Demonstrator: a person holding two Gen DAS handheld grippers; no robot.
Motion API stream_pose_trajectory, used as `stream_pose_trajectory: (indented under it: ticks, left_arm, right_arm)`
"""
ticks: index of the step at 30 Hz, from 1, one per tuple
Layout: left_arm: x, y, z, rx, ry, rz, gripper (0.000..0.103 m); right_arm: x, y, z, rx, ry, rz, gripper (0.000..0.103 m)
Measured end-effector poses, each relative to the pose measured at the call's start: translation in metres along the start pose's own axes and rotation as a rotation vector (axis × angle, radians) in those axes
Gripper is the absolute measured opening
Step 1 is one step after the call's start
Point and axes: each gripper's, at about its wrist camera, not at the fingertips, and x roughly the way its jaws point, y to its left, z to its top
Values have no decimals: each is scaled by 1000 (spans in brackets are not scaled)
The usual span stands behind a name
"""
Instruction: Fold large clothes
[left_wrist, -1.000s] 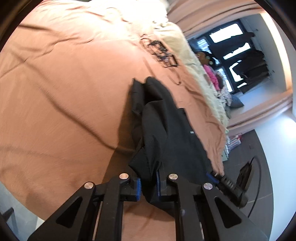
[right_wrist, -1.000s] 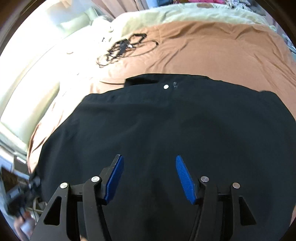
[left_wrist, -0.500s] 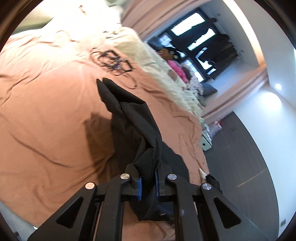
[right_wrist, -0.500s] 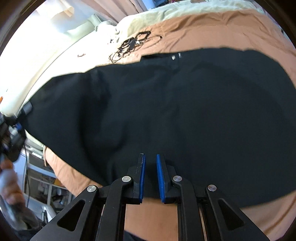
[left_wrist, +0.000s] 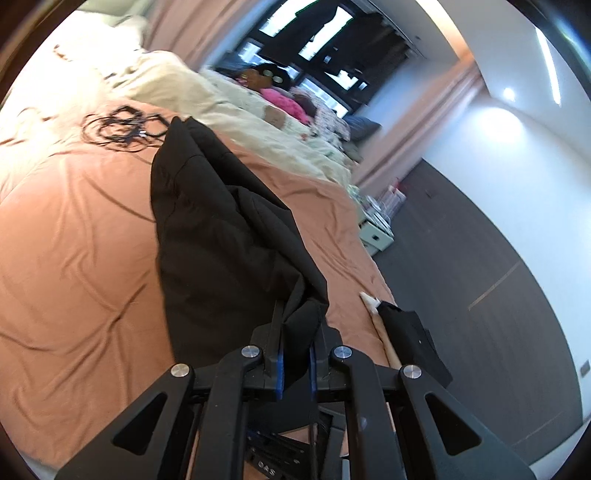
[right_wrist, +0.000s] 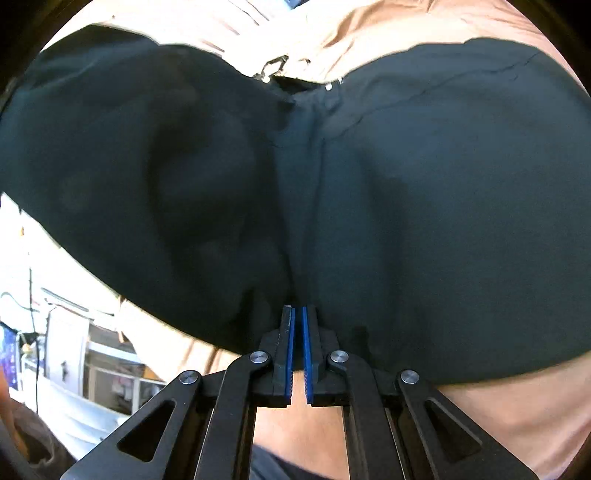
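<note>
The left gripper (left_wrist: 295, 354) stays clamped on a bunched fold of the black garment (left_wrist: 221, 236), its blue pads pressed into the cloth on both sides; since a second ago it has lifted that edge well clear of the brown bedsheet (left_wrist: 74, 258), so the fabric now hangs in a long drape from the jaws back toward the coil of black cables (left_wrist: 122, 127) near the head of the bed, where earlier it lay crumpled flat on the sheet. More of the room shows than before: the dark window (left_wrist: 325, 40), the grey floor (left_wrist: 498, 258) beside the bed's right edge. The right gripper (right_wrist: 298, 354), whose jaws stood wide apart over the spread garment (right_wrist: 406, 203) a second ago, has closed them almost together on the garment's near hem at the bed's near edge, with the cloth pinched at the tips. From there the fabric rises in two swells on either side of a central crease.
</note>
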Motion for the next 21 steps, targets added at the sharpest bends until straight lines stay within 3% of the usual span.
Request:
stream_pose_trajectory:
  ticks: [6,8,13,16,21]
  left_arm:
    - [53,-42,-16,62,91,-24,11]
    - [74,-51,-25,70,129,-30,11]
    - [152,-79,-68,105,325,-27,12]
    - [182,-82,-92,95,434,-10,17]
    - [179,-76,-99,61,460,-65,34]
  right_arm:
    - [-62,-36,-1,58,-119,2,24]
    - [-89,-56,-7,99,-166,-8,24]
    - [-144,-109,-24,208,-251,-52,25]
    - [-166,-138,-37,278,-284,-81,42]
    - [-182,-166,-51,358,-325,-67,66]
